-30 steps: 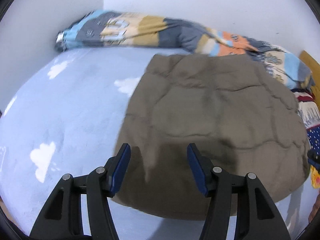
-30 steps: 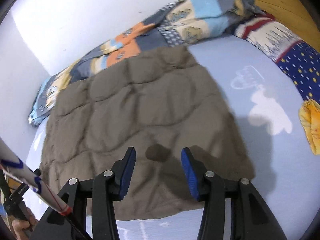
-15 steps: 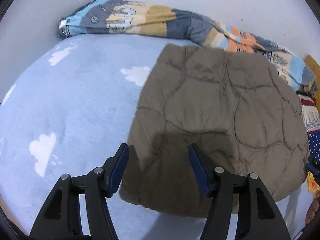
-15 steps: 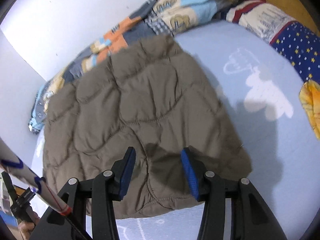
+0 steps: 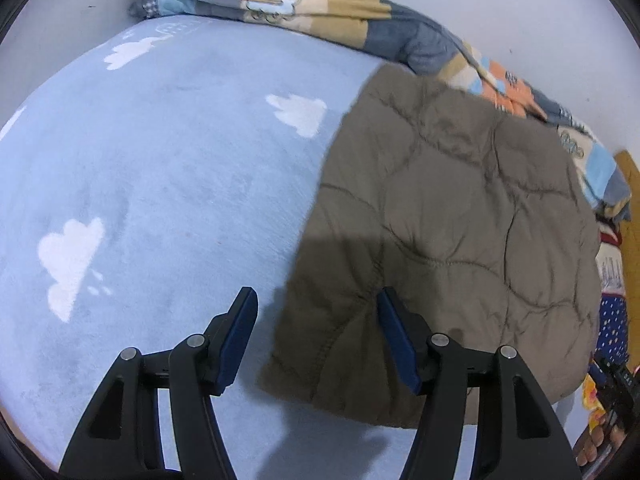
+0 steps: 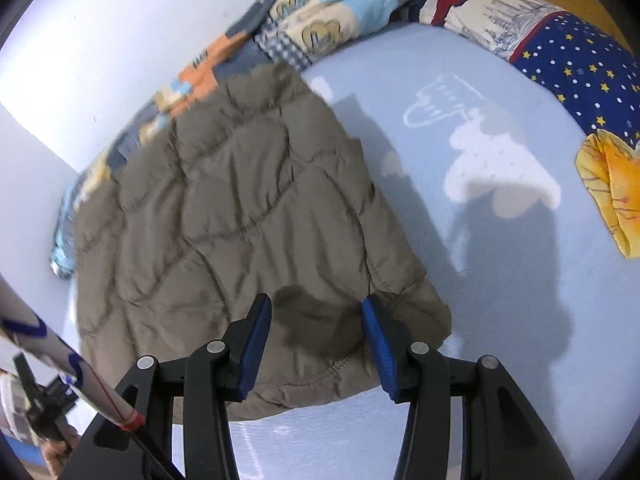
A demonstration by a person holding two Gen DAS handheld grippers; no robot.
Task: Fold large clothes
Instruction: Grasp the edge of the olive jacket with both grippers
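A large olive-brown quilted jacket lies flat on the light blue bed; it also shows in the right wrist view. My left gripper is open and empty, hovering over the jacket's near left corner. My right gripper is open and empty, low over the jacket's near right corner, its blue pads straddling the hem.
A light blue sheet with white clouds covers the bed. A patchwork blanket is bunched along the white wall. A star-print pillow and a yellow cloth lie at the right. The other hand-held gripper shows at the lower left.
Both grippers have come lower and closer to the jacket's near hem. The left view has shifted left, so the jacket's left edge now lies between its fingers. Both stay open.
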